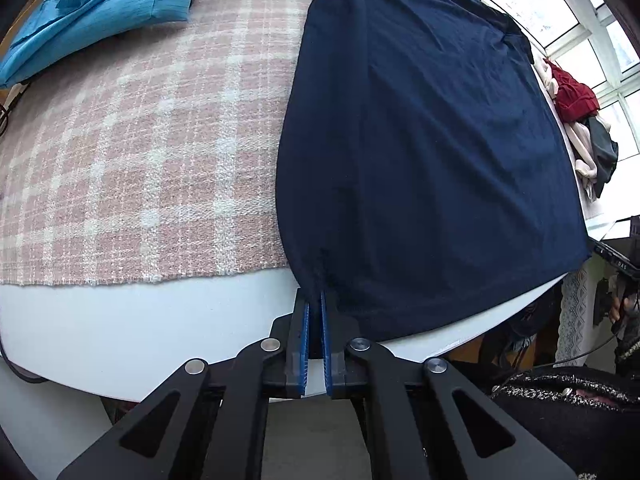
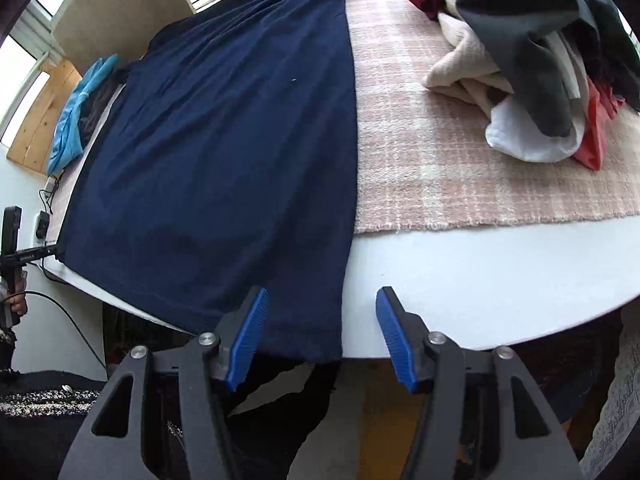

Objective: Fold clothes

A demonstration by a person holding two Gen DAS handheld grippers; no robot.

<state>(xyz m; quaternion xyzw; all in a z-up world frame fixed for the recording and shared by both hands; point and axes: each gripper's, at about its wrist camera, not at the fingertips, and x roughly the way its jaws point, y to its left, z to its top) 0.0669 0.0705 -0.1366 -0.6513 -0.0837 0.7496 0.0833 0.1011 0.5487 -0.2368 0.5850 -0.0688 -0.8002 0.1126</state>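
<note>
Garment: a navy shirt [image 1: 420,152] lies spread flat along the table [image 1: 140,320], its hem at the near edge, partly on the checked cloth [image 1: 140,152] and partly on the bare white tabletop.
Left gripper [image 1: 314,300]: blue pads pressed close together on the near left corner of the shirt hem; the fabric puckers into the narrow gap between them.
Right gripper [image 2: 320,300]: jaws spread wide, holding nothing. The left pad sits over the near right corner of the shirt hem; the right pad stands over bare tabletop. Whether the left pad touches the fabric cannot be told.
Hem, right corner: in the right wrist view it reaches the table edge and hangs slightly over it.
Checked cloth: pink and white, covers most of the table and stops short of the near edge.
Blue garment [image 1: 100,12]: lies at the far left of the table, apart from the navy shirt.
Clothes pile [image 2: 532,60]: red, cream, white and dark grey pieces heaped on the cloth to the right, well apart from the shirt.
</note>
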